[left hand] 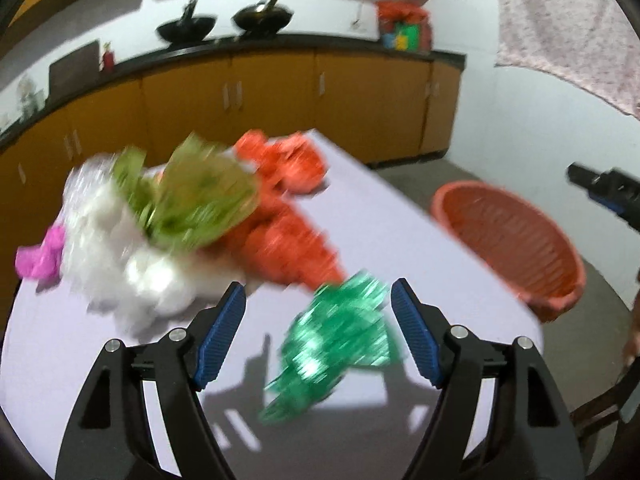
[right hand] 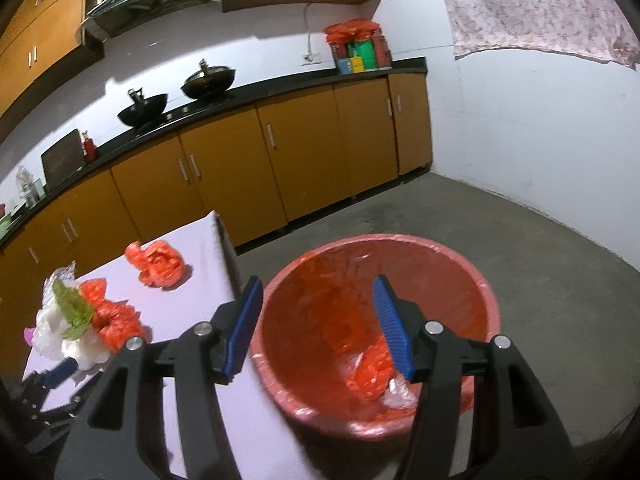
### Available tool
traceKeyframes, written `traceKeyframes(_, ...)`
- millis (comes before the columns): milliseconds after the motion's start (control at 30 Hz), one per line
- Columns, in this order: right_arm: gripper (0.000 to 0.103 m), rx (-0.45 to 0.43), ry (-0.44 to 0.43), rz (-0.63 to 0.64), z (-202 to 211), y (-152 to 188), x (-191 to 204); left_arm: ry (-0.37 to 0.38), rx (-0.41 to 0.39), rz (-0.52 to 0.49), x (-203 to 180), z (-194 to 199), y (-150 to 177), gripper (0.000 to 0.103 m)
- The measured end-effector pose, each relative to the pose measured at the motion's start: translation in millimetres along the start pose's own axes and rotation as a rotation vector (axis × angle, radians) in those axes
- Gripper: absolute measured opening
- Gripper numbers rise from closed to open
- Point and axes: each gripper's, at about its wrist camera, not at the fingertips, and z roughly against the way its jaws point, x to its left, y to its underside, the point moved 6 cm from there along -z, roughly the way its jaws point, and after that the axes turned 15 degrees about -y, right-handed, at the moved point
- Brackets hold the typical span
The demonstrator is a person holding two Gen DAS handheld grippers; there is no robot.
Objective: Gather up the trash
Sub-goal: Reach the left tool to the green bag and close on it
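The trash is lying in two places. A green shiny wrapper (left hand: pixel 340 344) is sitting on the pale table (left hand: pixel 400 216), between the two blue pads of the left tongs (left hand: pixel 318 332), but the pads are standing apart from it and are not pressing it. Behind it, a heap is lying on the same table: a long red plastic piece (left hand: pixel 288 248), a light green wrapper (left hand: pixel 196 196) on top of white crumpled plastic (left hand: pixel 120 264), and a small pink scrap (left hand: pixel 40 256) at the far left edge. One more red crumpled bag (right hand: pixel 158 264) is resting alone near the far corner of the table.

The red bin (right hand: pixel 486 300) is standing on the grey floor just beside the table edge. Some red plastic (right hand: pixel 368 376) and a clear crumpled piece (right hand: pixel 398 394) are already lying at its bottom. The right tongs (right hand: pixel 318 328) are hanging over the mouth of the bin, with the jaws apart and nothing between them.

Behind, yellow-brown cupboards (right hand: pixel 296 152) are running under a black counter (right hand: pixel 280 90), where two dark woks (right hand: pixel 206 82) are standing. The left view is blurred.
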Motion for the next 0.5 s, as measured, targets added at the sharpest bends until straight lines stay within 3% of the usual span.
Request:
traceKeyframes(133, 0.057, 0.019, -0.022, 0.027, -3, 6, 19, 0.003, 0.074, 0.010, 6, -21, 16, 0.073)
traceKeyframes(333, 0.057, 0.038, -0.036, 0.062, -6, 10, 36, 0.061, 0.142, 0.012, 1, -38, 30, 0.063)
traceKeyframes(433, 0.057, 0.049, -0.043, 0.070, -9, 12, 42, 0.085, 0.154, 0.018, 0, -41, 32, 0.048)
traceKeyframes(467, 0.057, 0.052, -0.046, 0.073, -11, 13, 44, 0.100, 0.152, 0.015, -1, -40, 31, 0.038)
traceKeyframes(500, 0.057, 0.056, -0.049, 0.076, -12, 14, 46, 0.102, 0.151, 0.015, -1, -39, 31, 0.038)
